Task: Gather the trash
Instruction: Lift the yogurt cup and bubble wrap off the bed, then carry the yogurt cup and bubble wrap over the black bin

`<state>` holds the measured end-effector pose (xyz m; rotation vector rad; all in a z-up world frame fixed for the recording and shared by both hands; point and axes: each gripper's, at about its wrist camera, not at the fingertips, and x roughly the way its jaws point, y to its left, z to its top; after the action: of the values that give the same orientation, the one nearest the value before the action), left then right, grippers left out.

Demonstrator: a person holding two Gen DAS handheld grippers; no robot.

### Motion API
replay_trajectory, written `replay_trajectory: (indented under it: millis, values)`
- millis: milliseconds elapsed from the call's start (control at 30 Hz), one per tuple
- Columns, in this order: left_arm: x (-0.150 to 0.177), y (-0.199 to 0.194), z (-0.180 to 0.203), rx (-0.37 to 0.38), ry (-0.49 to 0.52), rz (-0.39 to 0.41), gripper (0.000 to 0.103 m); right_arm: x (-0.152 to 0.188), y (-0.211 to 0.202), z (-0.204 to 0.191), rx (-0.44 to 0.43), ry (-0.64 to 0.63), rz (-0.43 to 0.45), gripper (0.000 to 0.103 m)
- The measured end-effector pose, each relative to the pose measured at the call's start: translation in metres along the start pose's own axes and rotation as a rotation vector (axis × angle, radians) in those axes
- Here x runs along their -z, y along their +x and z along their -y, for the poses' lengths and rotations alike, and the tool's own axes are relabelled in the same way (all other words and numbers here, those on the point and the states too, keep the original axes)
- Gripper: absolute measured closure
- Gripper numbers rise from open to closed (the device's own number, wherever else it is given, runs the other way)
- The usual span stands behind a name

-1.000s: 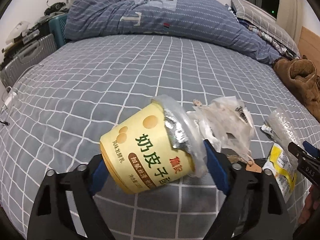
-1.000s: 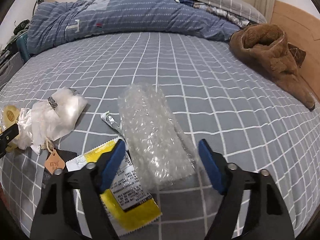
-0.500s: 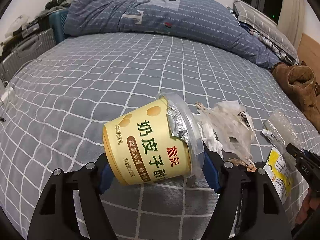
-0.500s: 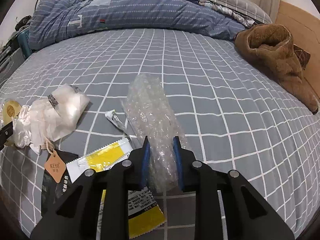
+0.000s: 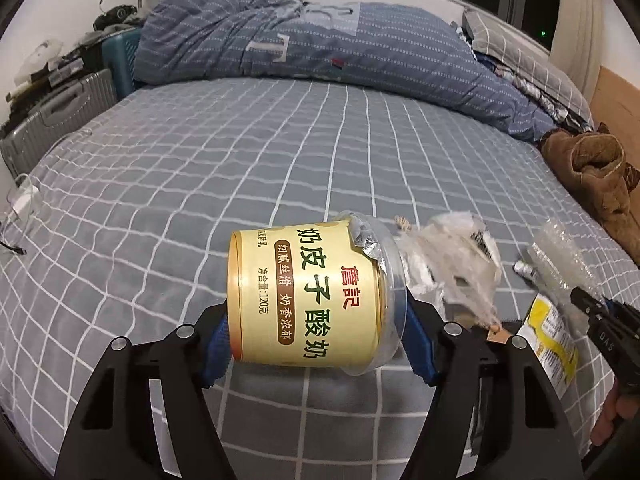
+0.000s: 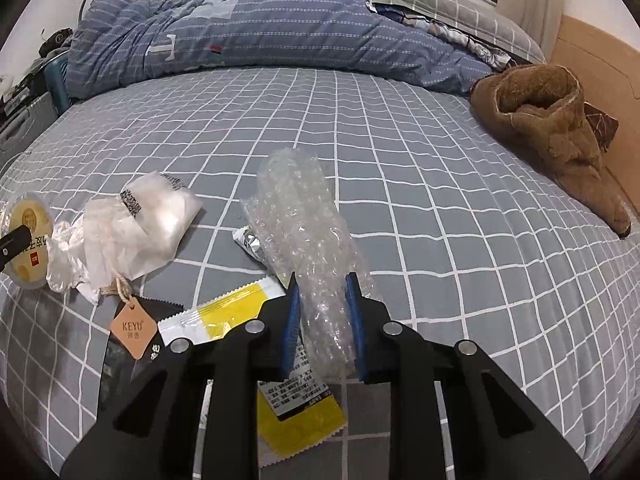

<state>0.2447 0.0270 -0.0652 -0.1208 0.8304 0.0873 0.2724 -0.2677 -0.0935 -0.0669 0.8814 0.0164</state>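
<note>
A yellow yogurt cup [image 5: 308,292] with a torn foil lid lies on its side between the pads of my left gripper [image 5: 316,340]. Its jaws are closing on the cup and hold it just above the grey checked bed [image 5: 240,168]. My right gripper [image 6: 323,284] is shut on the near end of a roll of clear bubble wrap [image 6: 296,216]. Between the two grippers lies a crumpled white plastic bag [image 6: 132,232]. A yellow sachet [image 6: 232,308], a yellow wrapper [image 6: 296,420], a brown tag [image 6: 132,328] and a black packet [image 6: 116,368] lie near the front edge.
A rumpled blue duvet [image 5: 320,44] fills the far side of the bed, with pillows [image 6: 452,4] at the far right. A brown fleece garment [image 6: 552,128] lies by the wooden headboard [image 6: 592,52]. A grey suitcase [image 5: 52,120] stands beside the bed on the left.
The left jaws have drawn in on the cup, which has risen and turned level. The right jaws went from wide open to shut on the bubble wrap.
</note>
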Motion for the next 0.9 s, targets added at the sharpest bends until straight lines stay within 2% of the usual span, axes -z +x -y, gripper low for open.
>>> replay_trajectory:
  millis: [133,333,900]
  values:
    - [0.005,-0.002,-0.004,0.011,-0.006,-0.022,0.035,0.003,-0.010,0.000,0.000,0.008,0.011,0.082]
    - [0.010,-0.023,0.004,0.025,0.038,0.000,0.035,0.006,-0.032,-0.005,0.002,0.009,0.047,0.083]
    - [0.028,-0.083,0.023,0.094,0.054,0.029,0.035,0.018,-0.091,-0.012,-0.018,0.021,0.108,0.083]
